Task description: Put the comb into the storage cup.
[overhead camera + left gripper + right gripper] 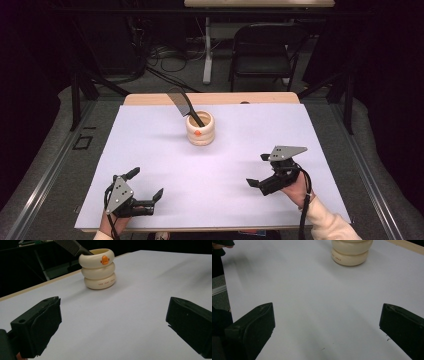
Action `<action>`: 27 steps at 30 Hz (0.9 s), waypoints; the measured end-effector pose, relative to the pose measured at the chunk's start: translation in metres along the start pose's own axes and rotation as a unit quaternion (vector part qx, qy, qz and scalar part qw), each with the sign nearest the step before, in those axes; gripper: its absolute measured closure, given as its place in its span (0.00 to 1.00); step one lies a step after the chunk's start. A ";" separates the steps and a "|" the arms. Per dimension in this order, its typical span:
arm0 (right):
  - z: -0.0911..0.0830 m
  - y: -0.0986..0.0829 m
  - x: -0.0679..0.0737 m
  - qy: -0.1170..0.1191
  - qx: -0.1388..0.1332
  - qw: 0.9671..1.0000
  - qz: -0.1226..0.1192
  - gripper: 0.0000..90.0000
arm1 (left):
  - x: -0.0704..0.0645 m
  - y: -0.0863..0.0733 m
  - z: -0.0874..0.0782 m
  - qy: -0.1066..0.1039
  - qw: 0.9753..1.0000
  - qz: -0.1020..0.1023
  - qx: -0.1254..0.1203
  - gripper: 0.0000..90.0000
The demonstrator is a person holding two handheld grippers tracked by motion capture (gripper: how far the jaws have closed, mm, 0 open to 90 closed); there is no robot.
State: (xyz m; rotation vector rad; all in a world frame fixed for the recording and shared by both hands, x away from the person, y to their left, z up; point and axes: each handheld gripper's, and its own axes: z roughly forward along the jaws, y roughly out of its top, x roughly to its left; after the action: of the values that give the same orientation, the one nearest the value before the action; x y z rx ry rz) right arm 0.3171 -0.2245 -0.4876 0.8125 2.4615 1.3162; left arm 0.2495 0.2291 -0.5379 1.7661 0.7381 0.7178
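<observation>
Cream ringed holder (200,129) holds a black comb (183,105); each gripper (146,184) (258,170) gapes wide, empty.

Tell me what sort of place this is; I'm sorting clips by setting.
Probably a lab or recording studio: black curtains around a white-covered table, cables on the floor, a folding chair behind.

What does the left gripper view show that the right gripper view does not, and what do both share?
Left gripper view alone: the black comb leaning out of the holder's mouth, and the orange mark on its top ring. Right gripper view alone: a strip of grey floor past the sheet's edge. Both: the cream ringed holder standing on the white sheet, framed by an open claw.
</observation>
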 end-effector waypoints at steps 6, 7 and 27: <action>-0.005 -0.005 0.004 -0.004 -0.003 1.000 -0.002 0.00 | 0.000 0.000 0.000 0.000 1.000 0.000 0.000 0.00; -0.007 -0.006 0.004 -0.005 -0.005 1.000 -0.003 0.00 | 0.000 0.000 0.000 0.000 1.000 0.000 0.000 0.00; -0.021 -0.028 0.018 -0.029 -0.016 0.999 -0.010 0.00 | 0.000 -0.001 0.001 0.000 1.000 0.000 0.002 0.00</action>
State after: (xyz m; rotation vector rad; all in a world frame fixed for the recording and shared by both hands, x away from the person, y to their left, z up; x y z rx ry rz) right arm 0.2828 -0.2411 -0.4971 0.8047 2.3917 1.3015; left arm 0.2499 0.2284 -0.5387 1.7703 0.7407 0.7168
